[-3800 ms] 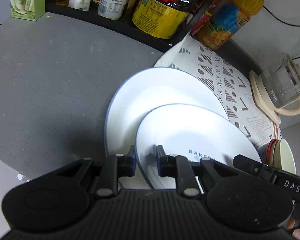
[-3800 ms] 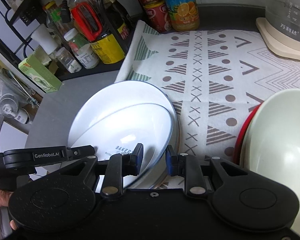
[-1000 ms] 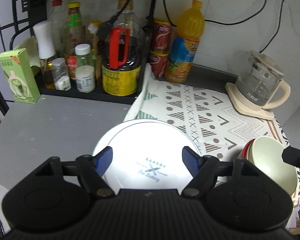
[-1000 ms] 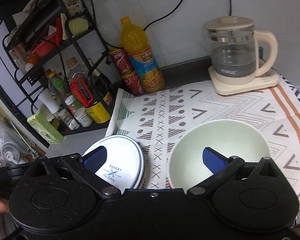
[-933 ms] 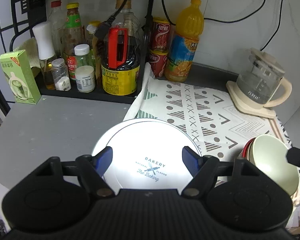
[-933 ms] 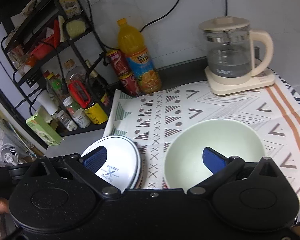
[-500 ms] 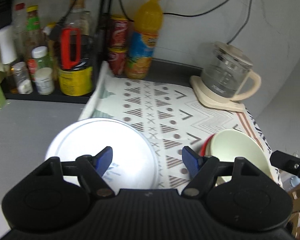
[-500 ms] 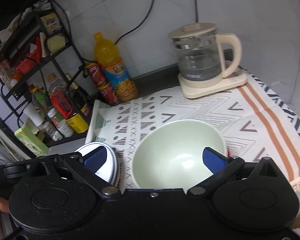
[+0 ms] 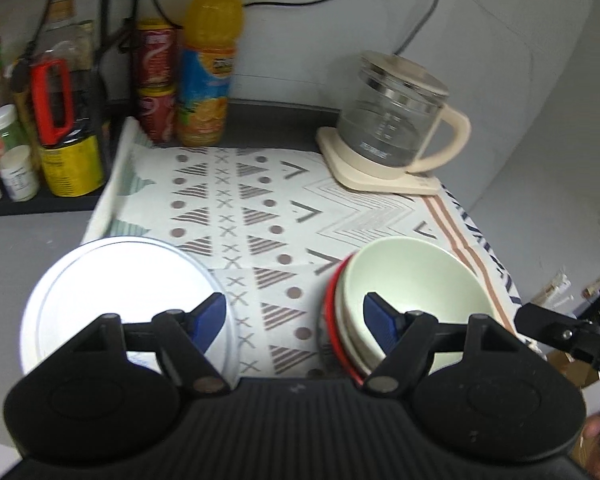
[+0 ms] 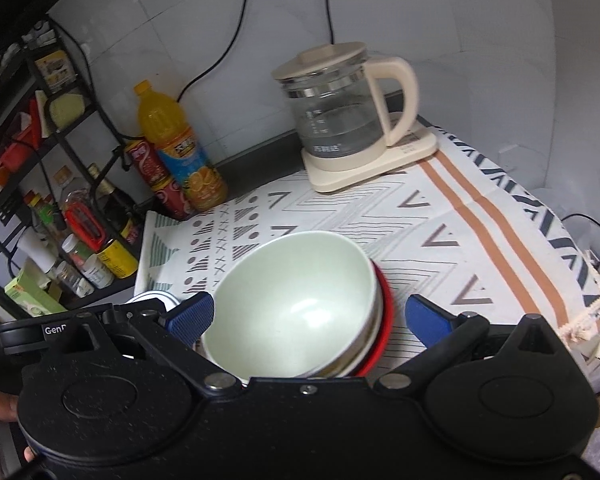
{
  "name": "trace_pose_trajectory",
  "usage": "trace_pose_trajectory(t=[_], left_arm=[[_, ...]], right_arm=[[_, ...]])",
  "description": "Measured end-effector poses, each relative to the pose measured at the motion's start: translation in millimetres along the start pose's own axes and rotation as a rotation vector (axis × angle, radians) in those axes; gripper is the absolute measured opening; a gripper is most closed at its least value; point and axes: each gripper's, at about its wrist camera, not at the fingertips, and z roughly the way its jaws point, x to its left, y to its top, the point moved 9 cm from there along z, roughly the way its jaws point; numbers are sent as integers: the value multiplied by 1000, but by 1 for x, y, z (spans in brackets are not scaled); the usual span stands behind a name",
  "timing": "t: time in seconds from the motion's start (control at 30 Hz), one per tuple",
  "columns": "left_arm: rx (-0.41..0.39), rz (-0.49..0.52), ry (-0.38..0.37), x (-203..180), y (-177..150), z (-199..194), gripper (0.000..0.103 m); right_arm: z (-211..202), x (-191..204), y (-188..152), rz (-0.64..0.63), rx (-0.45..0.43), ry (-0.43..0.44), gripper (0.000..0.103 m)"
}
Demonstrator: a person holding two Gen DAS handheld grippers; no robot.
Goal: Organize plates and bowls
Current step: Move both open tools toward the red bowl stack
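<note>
A stack of white plates (image 9: 120,292) lies at the patterned cloth's left edge; a sliver of the plates (image 10: 156,298) shows in the right wrist view. To their right a pale green bowl (image 9: 416,280) sits nested in a red-rimmed stack. My left gripper (image 9: 296,318) hangs open above the gap between plates and bowls, holding nothing. The right gripper (image 10: 306,318) is open too, its blue pads (image 10: 426,318) spread wide above either side of the green bowl (image 10: 296,304), apart from it.
A glass kettle (image 9: 392,128) on a cream base stands at the back right of the cloth (image 9: 260,208). An orange juice bottle (image 9: 210,60), red cans (image 9: 156,80) and a rack of jars and bottles (image 9: 40,120) line the back left. The cloth's fringe (image 10: 580,320) hangs over the right edge.
Both views have swung to the right: the plates slid toward the left edge and the bowl stack came nearer the middle. Both grippers stayed open and empty.
</note>
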Motion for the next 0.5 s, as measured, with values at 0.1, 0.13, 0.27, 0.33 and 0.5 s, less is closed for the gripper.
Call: trace_pose_trajectory(t=[0.1, 0.13, 0.27, 0.33, 0.5], left_arm=[[26, 4, -20, -7, -2, 8, 71], [34, 4, -26, -10, -3, 10, 71], [53, 17, -40, -17, -6, 17, 70], [66, 23, -49, -21, -8, 22, 69], [99, 35, -64, -27, -12, 33, 68]], right_arm=[[0, -7, -1, 8, 5, -16, 103], [0, -9, -2, 11, 8, -22, 103], [1, -18, -4, 28, 17, -41, 103], [3, -23, -6, 43, 25, -46, 103], [10, -32, -11, 68, 51, -64, 103]])
